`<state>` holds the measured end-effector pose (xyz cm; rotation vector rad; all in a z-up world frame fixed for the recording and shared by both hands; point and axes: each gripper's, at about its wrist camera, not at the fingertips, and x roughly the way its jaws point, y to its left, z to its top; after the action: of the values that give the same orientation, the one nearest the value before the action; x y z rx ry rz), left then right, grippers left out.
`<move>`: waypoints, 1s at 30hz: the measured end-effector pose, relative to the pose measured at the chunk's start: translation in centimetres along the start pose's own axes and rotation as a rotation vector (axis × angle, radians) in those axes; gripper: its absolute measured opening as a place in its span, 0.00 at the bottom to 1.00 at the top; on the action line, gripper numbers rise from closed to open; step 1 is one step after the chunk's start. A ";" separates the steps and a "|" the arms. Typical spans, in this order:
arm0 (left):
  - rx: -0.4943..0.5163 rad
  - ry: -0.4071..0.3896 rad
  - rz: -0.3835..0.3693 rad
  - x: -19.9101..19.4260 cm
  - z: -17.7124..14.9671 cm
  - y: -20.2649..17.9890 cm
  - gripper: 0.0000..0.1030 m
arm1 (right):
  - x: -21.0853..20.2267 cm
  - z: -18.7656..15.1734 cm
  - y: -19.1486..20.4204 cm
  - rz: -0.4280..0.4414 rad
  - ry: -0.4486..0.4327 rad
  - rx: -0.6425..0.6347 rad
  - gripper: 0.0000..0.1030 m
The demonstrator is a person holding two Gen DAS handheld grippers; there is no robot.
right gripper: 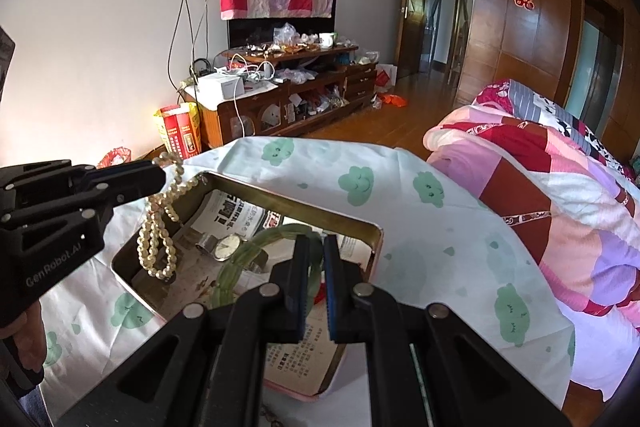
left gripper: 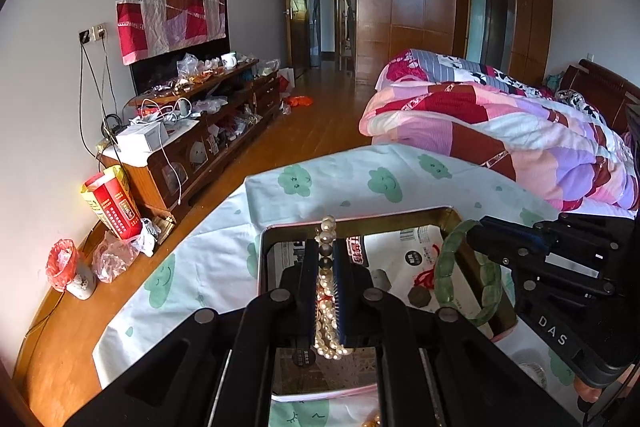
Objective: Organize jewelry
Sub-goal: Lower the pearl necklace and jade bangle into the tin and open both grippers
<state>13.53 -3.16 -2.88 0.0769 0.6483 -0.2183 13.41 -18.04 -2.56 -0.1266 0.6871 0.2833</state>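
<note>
My left gripper (left gripper: 326,247) is shut on a pearl bead necklace (left gripper: 327,315), whose loops hang down over an open metal tin (left gripper: 280,231). From the right wrist view the same left gripper (right gripper: 158,175) holds the pearl necklace (right gripper: 158,227) above the tin's (right gripper: 360,223) left side. My right gripper (right gripper: 317,245) is shut on a green jade bangle (right gripper: 248,255), held just above the tin. In the left wrist view the bangle (left gripper: 452,267) hangs from the right gripper (left gripper: 470,233) at the tin's right side. A wristwatch (right gripper: 226,247) lies inside the tin on printed paper.
The tin stands on a white cloth with green cloud prints (left gripper: 360,179). A bed with a pink patchwork quilt (left gripper: 520,131) lies to the right. A cluttered wooden cabinet (left gripper: 208,131) lines the left wall, with a red box (left gripper: 112,207) and bags on the floor.
</note>
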 end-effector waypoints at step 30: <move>-0.029 0.083 0.099 0.9 -2.5 1.0 0.73 | 0.5 -2.2 -0.6 -0.004 0.064 0.049 0.44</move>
<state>13.03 -1.97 -5.39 0.0908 0.7281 -0.1103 12.64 -18.98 -4.60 -0.0908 0.7565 0.2597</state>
